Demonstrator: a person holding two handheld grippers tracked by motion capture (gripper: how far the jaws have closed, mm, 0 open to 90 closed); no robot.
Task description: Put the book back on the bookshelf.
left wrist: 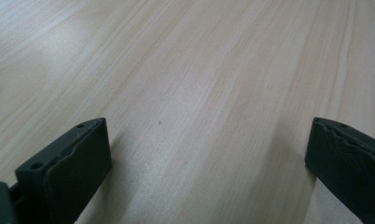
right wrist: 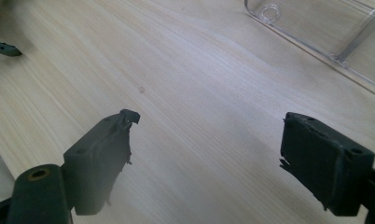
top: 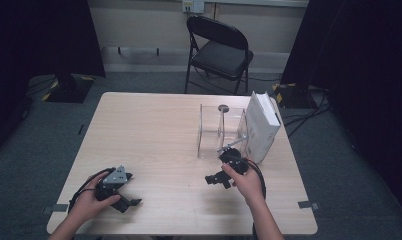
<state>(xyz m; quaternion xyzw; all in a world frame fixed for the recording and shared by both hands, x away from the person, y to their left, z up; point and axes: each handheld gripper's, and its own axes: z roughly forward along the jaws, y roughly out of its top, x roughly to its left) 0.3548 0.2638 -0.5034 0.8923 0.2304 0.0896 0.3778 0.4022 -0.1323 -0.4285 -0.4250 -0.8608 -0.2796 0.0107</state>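
- The left hand-held gripper [top: 128, 189] sits at the near left of the desk [top: 154, 130], low over the wood, a hand wrapped around its body. In the left gripper view its two black jaws stand wide apart with bare wood grain between them; it grips nothing.
- The right hand-held gripper [top: 220, 169] is near the middle right of the desk, held in the other hand, well apart from the left one. In the right gripper view its jaws are spread wide too, empty, over bare wood.
- The clear plastic holder [top: 220, 131] stands just beyond the right hand-held gripper; its near edge shows at the top right of the right gripper view [right wrist: 316, 32].
- The white box [top: 261, 125] stands upright against the right side of the holder, near the right edge of the desk.
- A black folding chair [top: 218, 50] stands on the floor beyond the desk.
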